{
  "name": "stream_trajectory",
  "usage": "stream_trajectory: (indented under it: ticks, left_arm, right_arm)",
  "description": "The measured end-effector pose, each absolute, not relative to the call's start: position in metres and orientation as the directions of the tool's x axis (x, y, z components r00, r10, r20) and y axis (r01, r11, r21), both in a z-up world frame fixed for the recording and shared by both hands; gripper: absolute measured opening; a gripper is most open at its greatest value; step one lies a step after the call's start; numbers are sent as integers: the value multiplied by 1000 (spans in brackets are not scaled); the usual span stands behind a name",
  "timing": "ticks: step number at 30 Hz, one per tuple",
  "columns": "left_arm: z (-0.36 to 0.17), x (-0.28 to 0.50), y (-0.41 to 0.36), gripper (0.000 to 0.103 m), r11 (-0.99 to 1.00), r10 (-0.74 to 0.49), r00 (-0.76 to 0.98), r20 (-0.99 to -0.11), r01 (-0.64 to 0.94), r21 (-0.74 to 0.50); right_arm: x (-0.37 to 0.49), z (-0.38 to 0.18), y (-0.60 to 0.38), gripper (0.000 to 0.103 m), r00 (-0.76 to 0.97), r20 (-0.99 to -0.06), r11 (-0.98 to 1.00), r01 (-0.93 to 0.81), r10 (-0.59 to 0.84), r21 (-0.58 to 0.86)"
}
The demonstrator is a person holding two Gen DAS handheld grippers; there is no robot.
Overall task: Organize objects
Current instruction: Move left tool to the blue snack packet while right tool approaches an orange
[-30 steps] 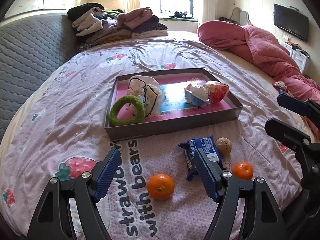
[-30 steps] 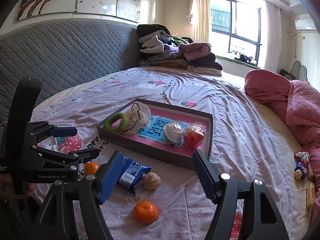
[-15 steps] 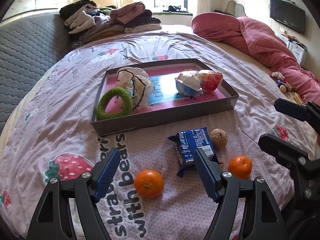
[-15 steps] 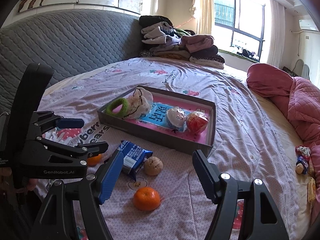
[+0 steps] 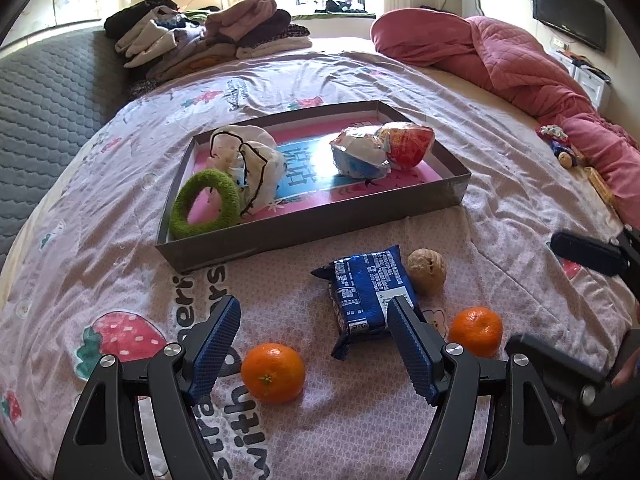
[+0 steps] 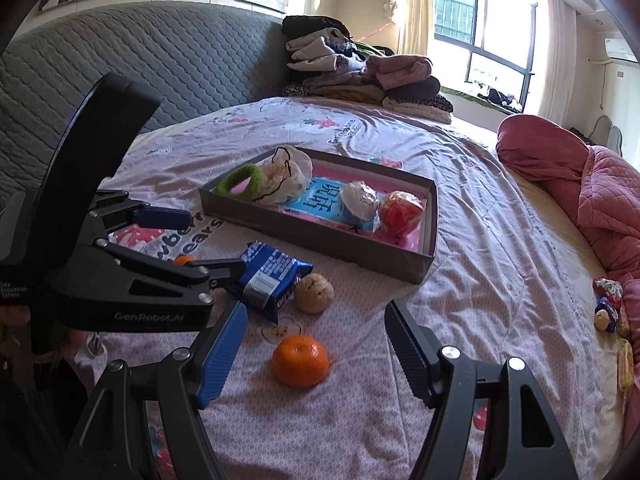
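Left wrist view, left to right. Left hand-held gripper (image 5: 314, 344): jaws wide apart, nothing held, poised over the near edge of the bed (image 5: 120, 208). An orange (image 5: 273, 373) lies on the sheet between and just ahead of the two fingers, touching neither. Beyond it, toward the middle of the bed, a grey tray (image 5: 304, 236) holds a green ring (image 5: 205, 204) leaning in its near left corner, a white bag (image 5: 256, 160) just beside the ring, and, toward its right end, a white-and-blue packet (image 5: 360, 154) touching a red packet (image 5: 410, 144). Between tray and near edge: a blue wrapper (image 5: 368, 292), its near end behind the right fingertip; a walnut (image 5: 427, 271) just beside the wrapper's right side; a second orange (image 5: 476, 331) nearer the edge, right of the finger. Far right: parts of the other gripper's fingers, a pink quilt (image 5: 520, 64) along the bed's right side. Folded clothes (image 5: 208, 36) occupy the far left corner.

Right wrist view. Right hand-held gripper (image 6: 314, 344): jaws spread wide, empty, above the sheet. The second orange (image 6: 300, 360) sits between its fingers, slightly ahead, untouched. The left gripper's body fills the left side, in front of the wrapper (image 6: 272, 276); the walnut (image 6: 314, 293) lies beside it, the tray (image 6: 320, 236) beyond.
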State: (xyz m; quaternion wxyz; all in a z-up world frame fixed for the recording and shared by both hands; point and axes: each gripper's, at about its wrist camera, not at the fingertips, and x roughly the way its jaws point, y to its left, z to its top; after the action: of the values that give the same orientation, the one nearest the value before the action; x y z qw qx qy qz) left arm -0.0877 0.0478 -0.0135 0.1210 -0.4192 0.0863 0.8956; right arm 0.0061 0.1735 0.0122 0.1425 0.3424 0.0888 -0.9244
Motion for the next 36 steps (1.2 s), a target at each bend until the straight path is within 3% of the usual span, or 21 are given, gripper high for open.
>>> stream_trajectory:
  ticks: [10, 36]
  left_arm:
    - [-21, -104, 58, 77, -954, 169, -567, -807, -301, 12]
    - [-39, -119, 85, 77, -943, 143, -508, -849, -329, 38]
  right_arm:
    - [10, -3, 171, 71, -692, -695, -938, 338, -196, -73]
    - [-3, -32, 168, 71, -673, -721, -949, 306, -163, -71]
